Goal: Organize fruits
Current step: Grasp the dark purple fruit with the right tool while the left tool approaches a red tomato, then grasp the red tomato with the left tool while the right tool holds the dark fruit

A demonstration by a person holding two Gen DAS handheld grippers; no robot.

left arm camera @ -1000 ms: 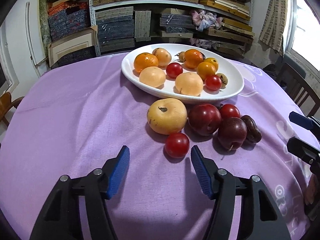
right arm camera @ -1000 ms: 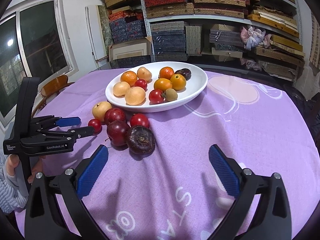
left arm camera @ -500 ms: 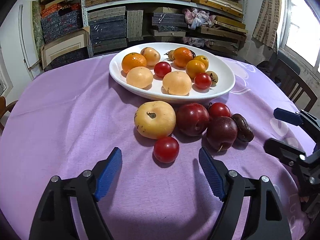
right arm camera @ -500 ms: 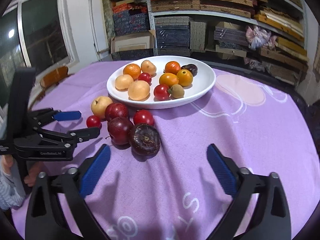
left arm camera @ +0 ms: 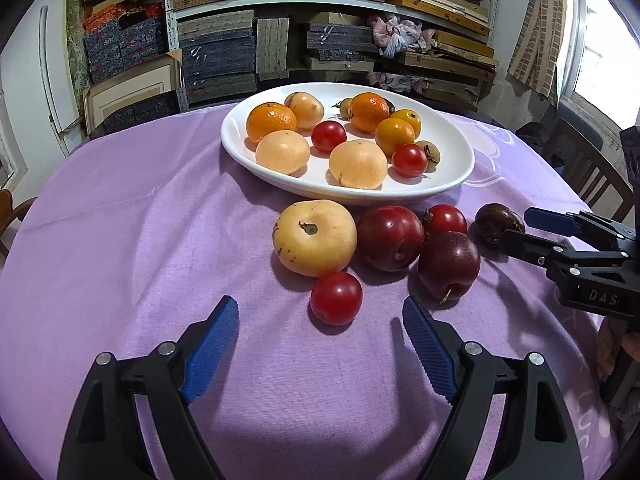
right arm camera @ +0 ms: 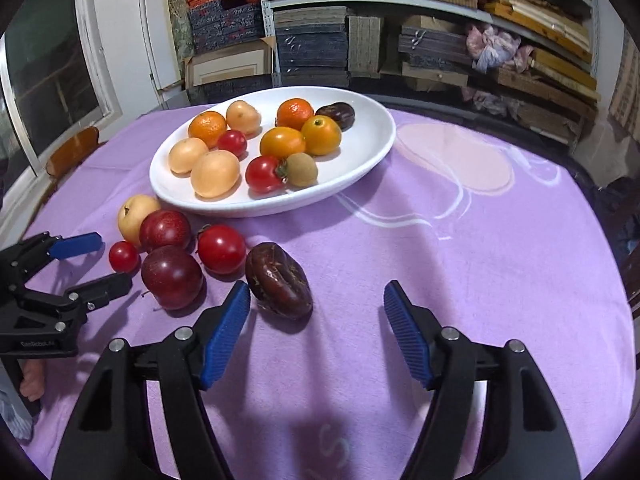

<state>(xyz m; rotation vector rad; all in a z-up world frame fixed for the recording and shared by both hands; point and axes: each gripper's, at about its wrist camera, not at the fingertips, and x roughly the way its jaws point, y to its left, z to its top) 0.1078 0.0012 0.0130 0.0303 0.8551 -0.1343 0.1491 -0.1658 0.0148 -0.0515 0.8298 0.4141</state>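
Since a second ago you are bringing both tongs closer to the loose fruit, and your left tongs (left arm camera: 320, 322) are now spreading wider than before, gaping and holding nothing, with the small red tomato (left arm camera: 336, 298) sitting just ahead of the gap. Your right tongs (right arm camera: 316, 300) are also standing wide open and empty, and the wrinkled dark fruit (right arm camera: 279, 280) is now lying just beside the left pad (right arm camera: 224, 332), toward that side of the gap rather than centred.

Left to right on the purple tabletop (left arm camera: 120, 220), the yellow apple (left arm camera: 315, 237) is touching the tomato in front of it, then a dark red plum (left arm camera: 390, 237), a second plum (left arm camera: 449, 265) with a larger tomato (left arm camera: 445, 219) behind it, then the wrinkled fruit apart at the end. The second plum is crowding close to your right tongs' left pad.

Behind them the white plate (right arm camera: 376, 136) is holding oranges, pale peach-coloured fruit, tomatoes and a dark fruit at its far rim. Cluttered shelves (right arm camera: 400, 20) are filling the background.
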